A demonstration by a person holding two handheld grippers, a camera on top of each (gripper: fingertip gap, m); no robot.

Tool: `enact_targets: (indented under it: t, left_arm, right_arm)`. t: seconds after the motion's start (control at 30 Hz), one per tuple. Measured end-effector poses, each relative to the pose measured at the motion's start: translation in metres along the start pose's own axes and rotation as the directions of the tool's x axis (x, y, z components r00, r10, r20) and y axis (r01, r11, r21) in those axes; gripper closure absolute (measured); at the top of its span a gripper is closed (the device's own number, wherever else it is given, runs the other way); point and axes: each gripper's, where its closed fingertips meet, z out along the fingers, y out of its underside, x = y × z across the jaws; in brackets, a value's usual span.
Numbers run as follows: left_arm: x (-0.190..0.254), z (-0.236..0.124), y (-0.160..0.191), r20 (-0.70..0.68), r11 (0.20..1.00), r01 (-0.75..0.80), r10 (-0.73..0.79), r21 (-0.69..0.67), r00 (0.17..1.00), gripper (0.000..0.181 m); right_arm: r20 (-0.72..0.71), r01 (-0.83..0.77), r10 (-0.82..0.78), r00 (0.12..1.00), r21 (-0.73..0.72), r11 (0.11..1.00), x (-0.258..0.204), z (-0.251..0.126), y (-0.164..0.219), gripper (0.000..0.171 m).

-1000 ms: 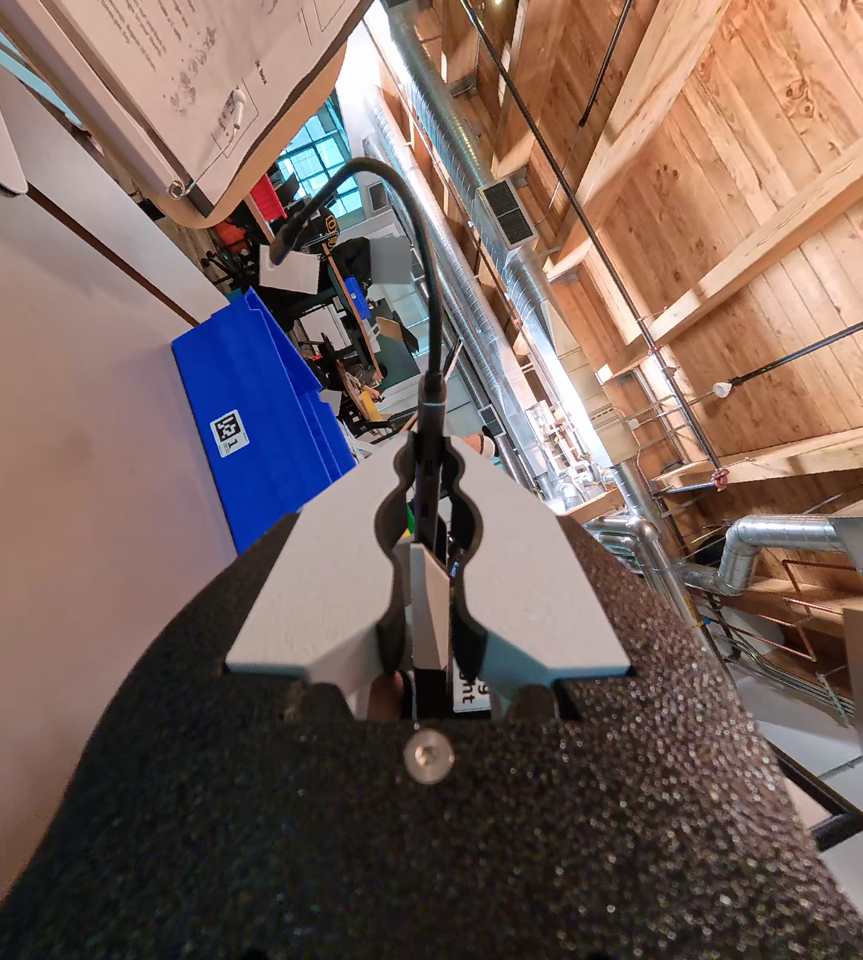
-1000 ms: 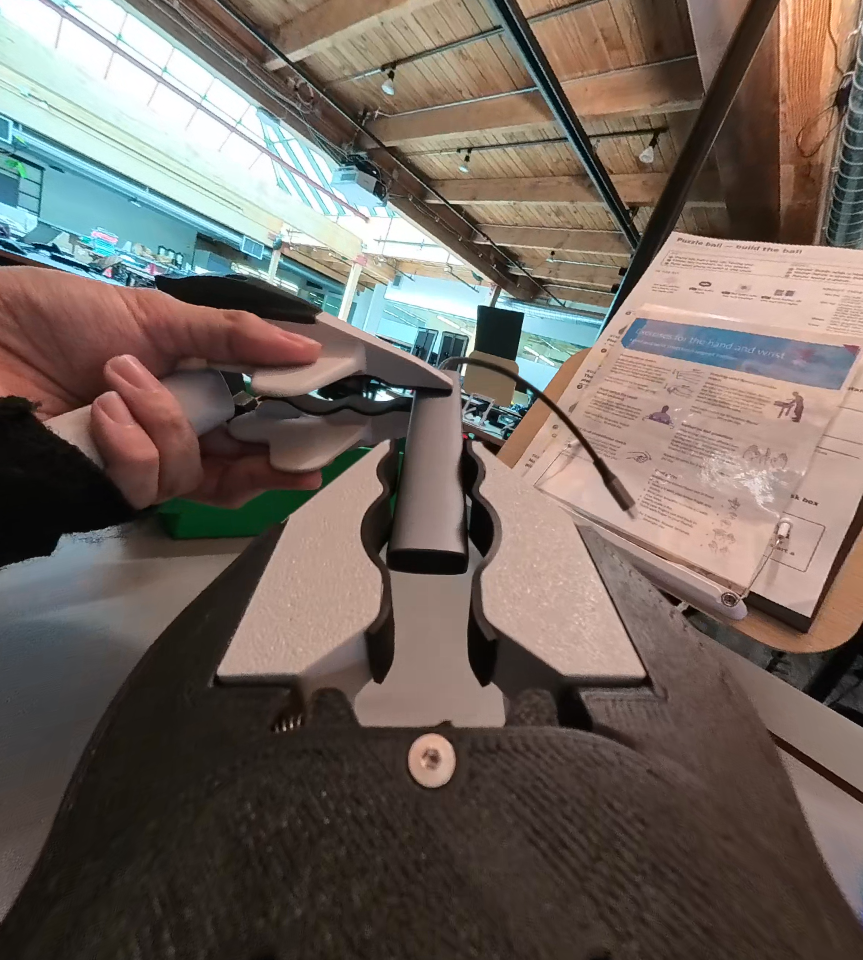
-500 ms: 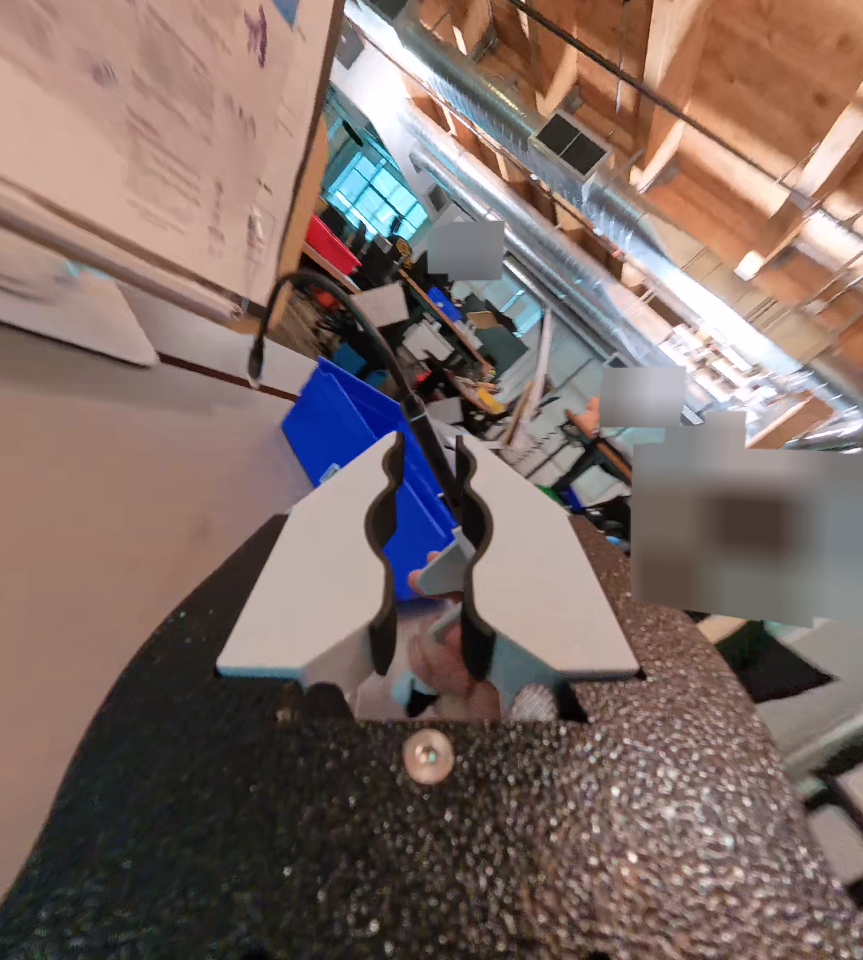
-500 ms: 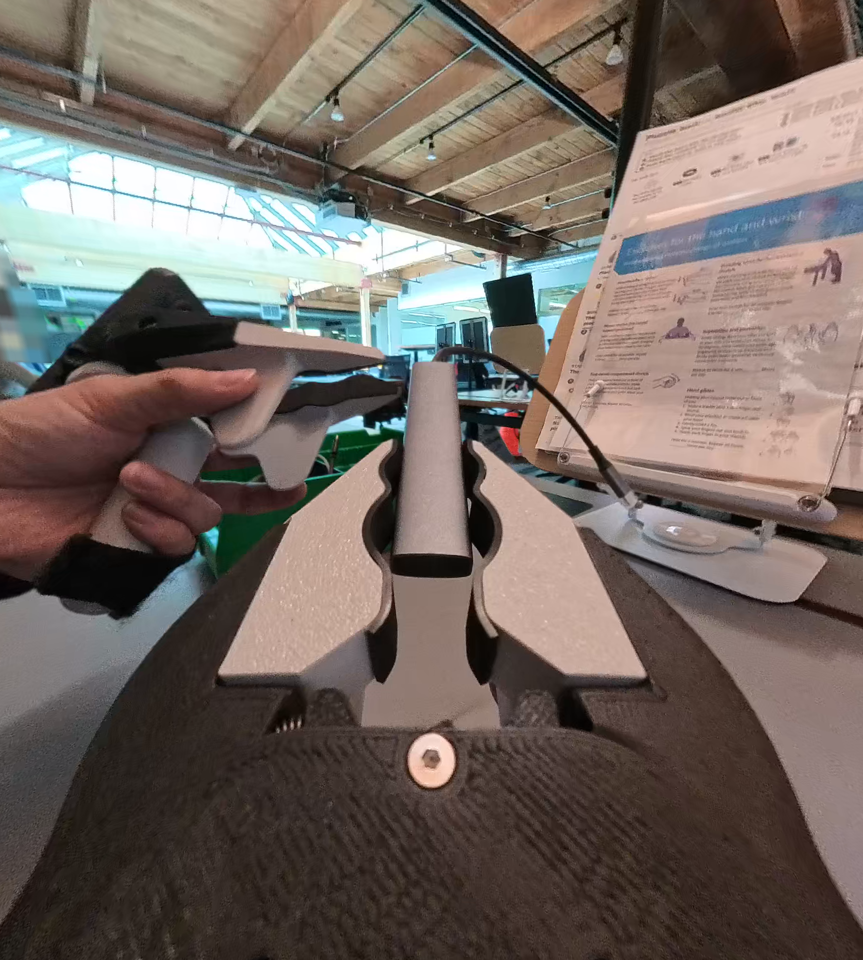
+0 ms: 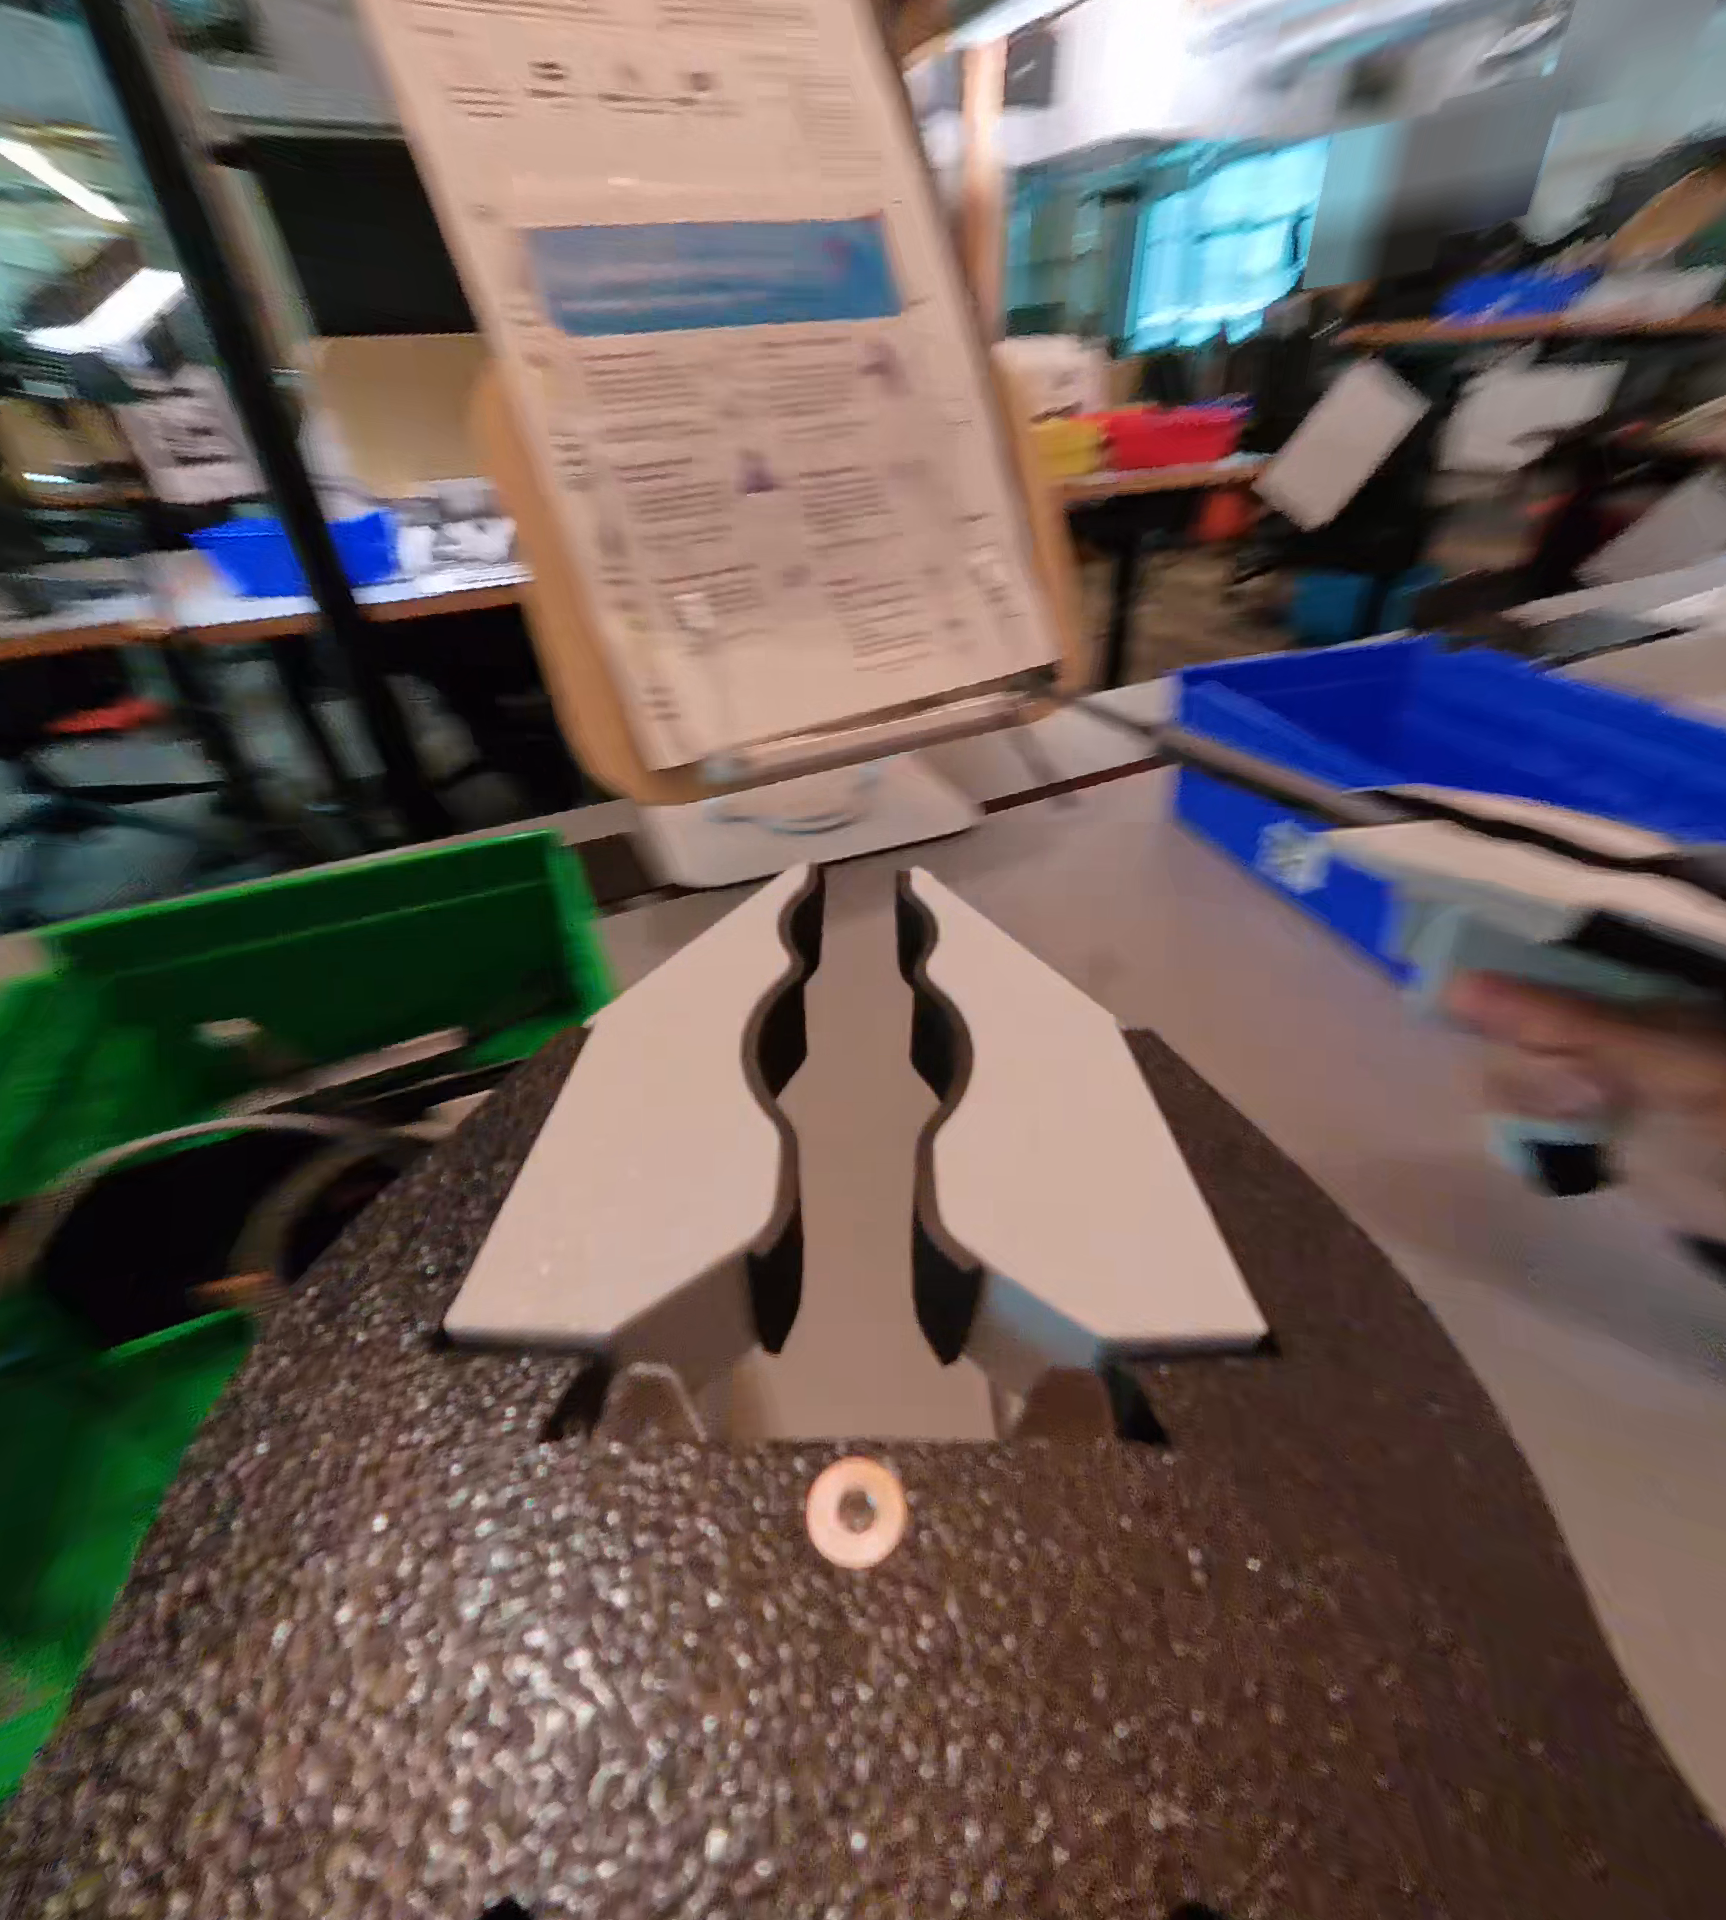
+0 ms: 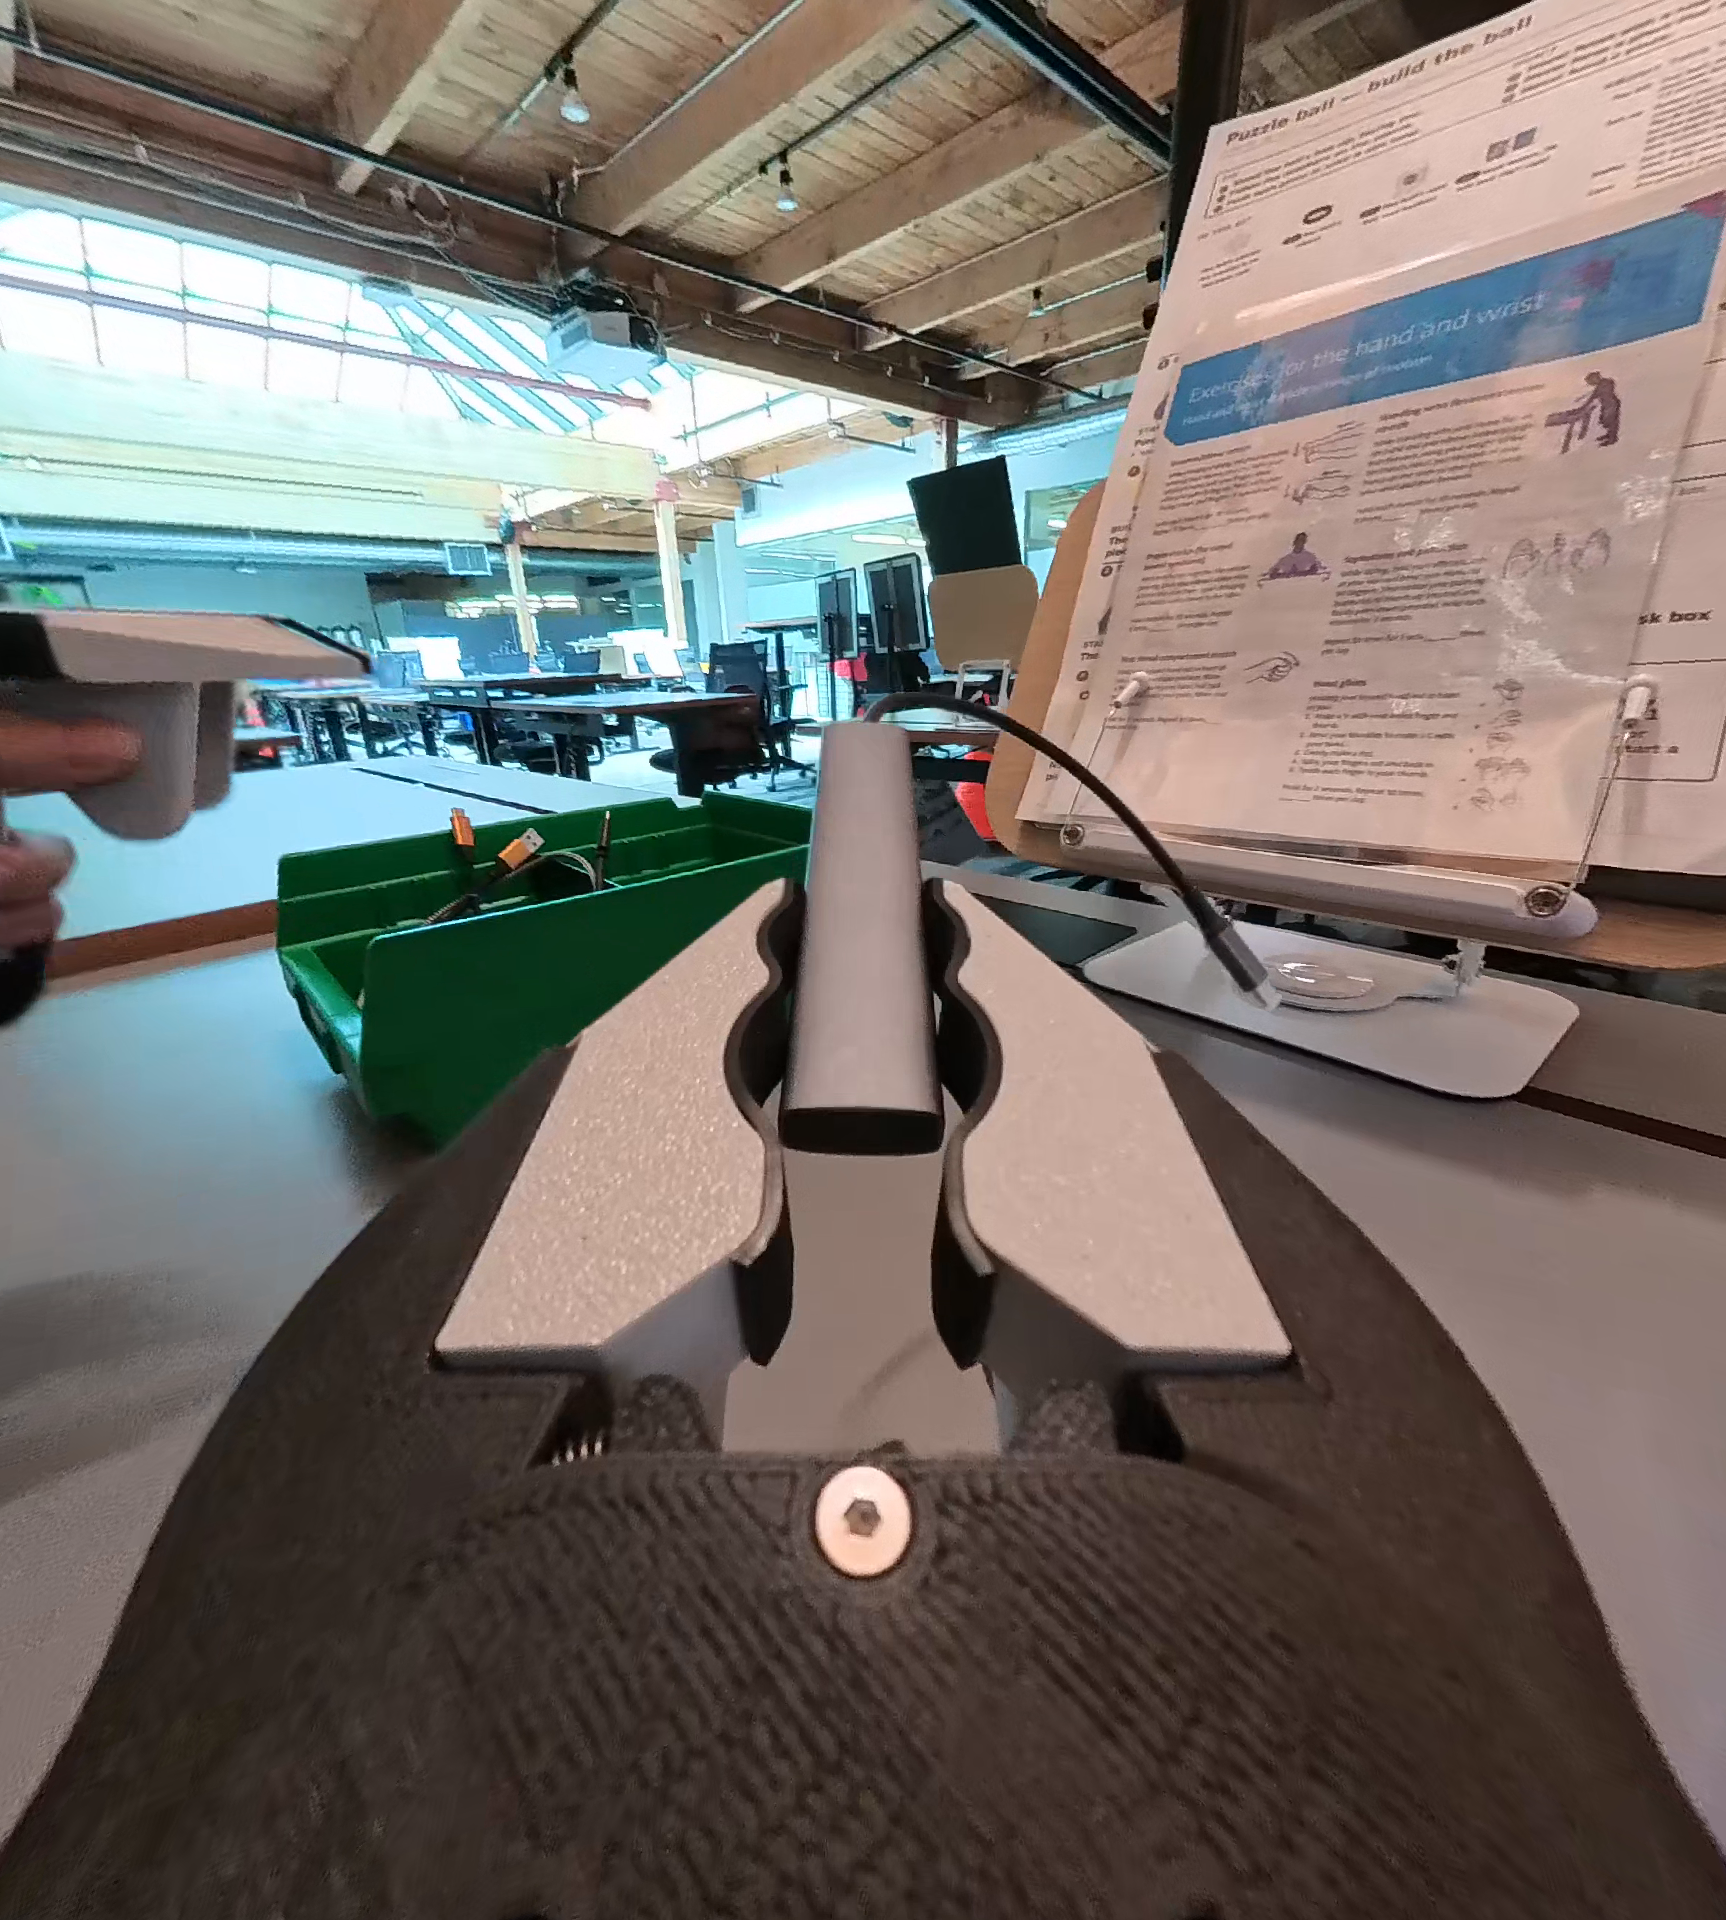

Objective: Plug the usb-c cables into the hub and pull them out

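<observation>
I keep the right tool (image 6: 861,904) clamped on the slim grey metal hub (image 6: 861,925), which stands between its jaws with the far end pointing away at 12 o'clock. The hub's own short black lead (image 6: 1098,790) arcs off toward 2 o'clock and its plug hangs just above the white base of the document stand (image 6: 1358,1029). The left tool (image 5: 859,894) has its jaws parted by a narrow gap with nothing between them; in the right wrist view it sits at 9 o'clock, well apart from the hub. The loose cables with orange plugs (image 6: 516,857) lie in the green plastic bin (image 6: 485,987) on the grey bench (image 6: 163,1143), at 10 o'clock from the hub. My judgement is that the step in hand is fetching a cable. To do it well, I would bring the left tool down over the bin, close on one plug body rather than the cord, and hold the hub steady and level. The left view is motion-blurred, so I would slow down before closing.
</observation>
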Motion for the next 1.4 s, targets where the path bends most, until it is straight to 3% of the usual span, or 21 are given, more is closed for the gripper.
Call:
enact_targets:
  t: [0.1, 0.2, 0.3, 0.43, 0.63, 0.73, 0.93, 1.07, 1.23, 1.4]
  left_arm:
    - [-0.068, -0.018, 0.011, 0.155, 0.978, -0.102, 0.131, -0.183, 0.979, 0.169]
    - [-0.117, -0.034, 0.033, 0.185, 0.916, -0.085, 0.169, -0.391, 0.968, 0.163]
    - [-0.133, -0.035, 0.061, 0.136, 0.860, -0.003, 0.085, -0.510, 0.987, 0.157]
    - [-0.122, -0.010, 0.101, 0.084, 0.798, 0.148, -0.122, -0.585, 0.989, 0.142]
    - [-0.135, 0.028, 0.128, 0.147, 0.777, 0.200, -0.139, -0.597, 0.979, 0.148]
    - [-0.125, 0.042, 0.130, 0.130, 0.778, 0.257, -0.224, -0.573, 0.966, 0.155]
    - [-0.115, 0.042, 0.157, 0.127, 0.719, 0.216, -0.176, -0.660, 0.976, 0.152]
    - [-0.106, 0.044, 0.163, 0.082, 0.713, 0.182, -0.173, -0.677, 0.982, 0.169]
    - [-0.105, 0.038, 0.156, 0.039, 0.732, 0.149, -0.165, -0.665, 0.985, 0.179]
    - [-0.104, 0.024, 0.103, -0.032, 0.825, 0.200, -0.255, -0.529, 0.966, 0.180]
  right_arm:
    - [0.004, -0.013, 0.013, 1.000, 0.000, 1.000, 0.000, 0.000, 0.001, 0.149]
    - [0.002, -0.023, 0.023, 1.000, -0.011, 1.000, 0.002, 0.001, 0.004, 0.149]
    - [-0.002, -0.036, 0.036, 0.999, -0.020, 0.999, 0.004, 0.003, 0.007, 0.149]
    - [0.005, -0.028, 0.028, 1.000, -0.045, 0.999, 0.004, 0.006, 0.013, 0.149]
    - [0.008, 0.020, -0.020, 1.000, -0.065, 0.998, 0.006, 0.003, 0.018, 0.149]
    - [-0.001, 0.008, -0.008, 1.000, -0.059, 0.998, 0.011, 0.002, 0.016, 0.149]
    - [-0.018, -0.024, 0.024, 1.000, -0.048, 0.999, 0.020, -0.001, 0.014, 0.149]
    - [-0.020, -0.025, 0.024, 1.000, -0.051, 0.998, 0.020, -0.001, 0.014, 0.149]
    - [-0.016, -0.017, 0.016, 1.000, -0.064, 0.998, 0.019, 0.000, 0.017, 0.149]
    - [-0.017, -0.029, 0.028, 0.999, -0.064, 0.998, 0.020, -0.001, 0.018, 0.149]
